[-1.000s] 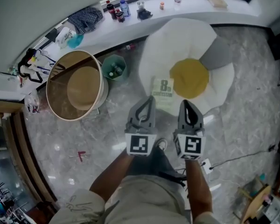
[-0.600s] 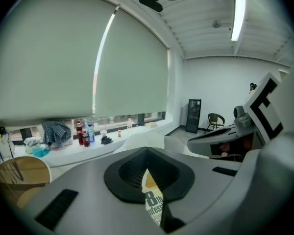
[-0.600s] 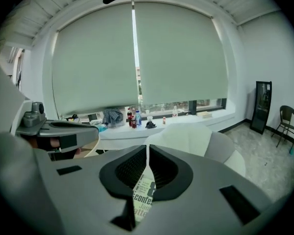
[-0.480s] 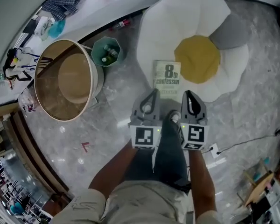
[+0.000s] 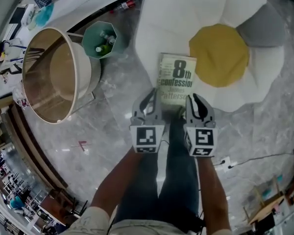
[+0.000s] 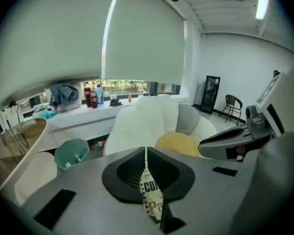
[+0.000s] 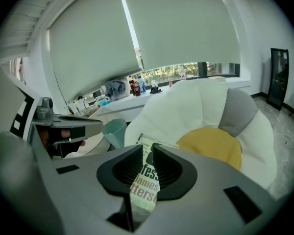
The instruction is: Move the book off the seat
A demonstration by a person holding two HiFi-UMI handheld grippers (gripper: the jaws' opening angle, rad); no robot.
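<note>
A book [image 5: 176,80] with "8th confession" on its pale cover lies flat on the near-left petal of a white flower-shaped seat [image 5: 176,18] with a yellow centre [image 5: 219,55]. My left gripper [image 5: 149,101] hovers at the book's near-left corner, shut, with nothing in it. In the left gripper view the book [image 6: 151,197] shows through the thin slit of the left gripper [image 6: 146,151]. My right gripper [image 5: 195,104] hangs over the book's near-right edge. Its jaws have just been opening. The book [image 7: 146,185] shows through the gap of the right gripper [image 7: 148,148], ungripped.
A big round beige tub [image 5: 54,75] stands on the marble floor to the left, with a teal bin [image 5: 100,40] of bottles beside it. A cluttered white ledge [image 5: 19,13] runs behind. A cable and plug [image 5: 225,163] lie at the right. The person's legs [image 5: 171,180] stand just before the seat.
Both grippers have dropped toward the seat and now sit at the book's near edge. The book and seat look larger and closer. The right jaws have parted slightly.
</note>
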